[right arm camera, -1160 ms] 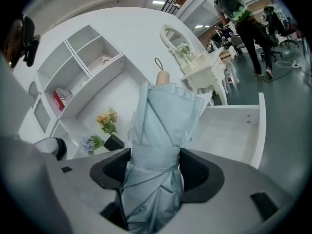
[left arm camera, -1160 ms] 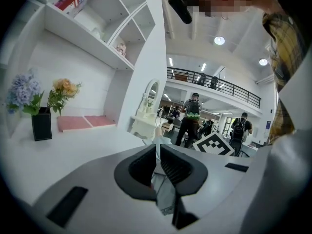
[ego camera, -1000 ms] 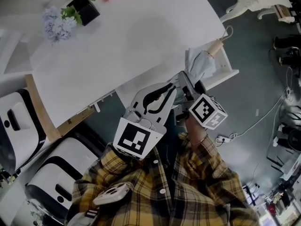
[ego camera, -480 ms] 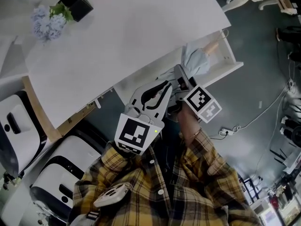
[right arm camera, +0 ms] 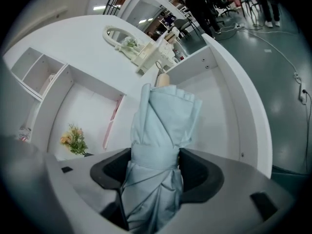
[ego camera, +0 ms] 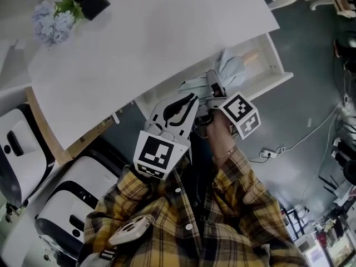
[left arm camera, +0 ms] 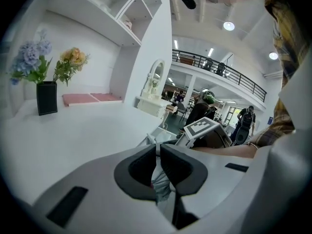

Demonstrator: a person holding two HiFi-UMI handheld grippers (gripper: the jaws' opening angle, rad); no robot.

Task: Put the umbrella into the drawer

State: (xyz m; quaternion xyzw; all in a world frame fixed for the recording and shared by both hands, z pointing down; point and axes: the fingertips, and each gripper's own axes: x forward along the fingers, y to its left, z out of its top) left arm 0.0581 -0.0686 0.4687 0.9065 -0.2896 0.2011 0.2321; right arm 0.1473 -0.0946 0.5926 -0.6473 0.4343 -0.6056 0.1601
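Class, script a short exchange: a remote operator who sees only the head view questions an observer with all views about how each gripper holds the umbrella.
Operator: Is the right gripper clamped on the umbrella?
Observer: Yes, its fingers press the folded umbrella from both sides.
Operator: And the left gripper?
Observer: Its fingers are almost together, pinching a fold of the umbrella's pale fabric.

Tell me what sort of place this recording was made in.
Probably a big open hall staged like a room: a white desk with an open drawer and a vase of flowers, but behind it a railed mezzanine and people standing about.
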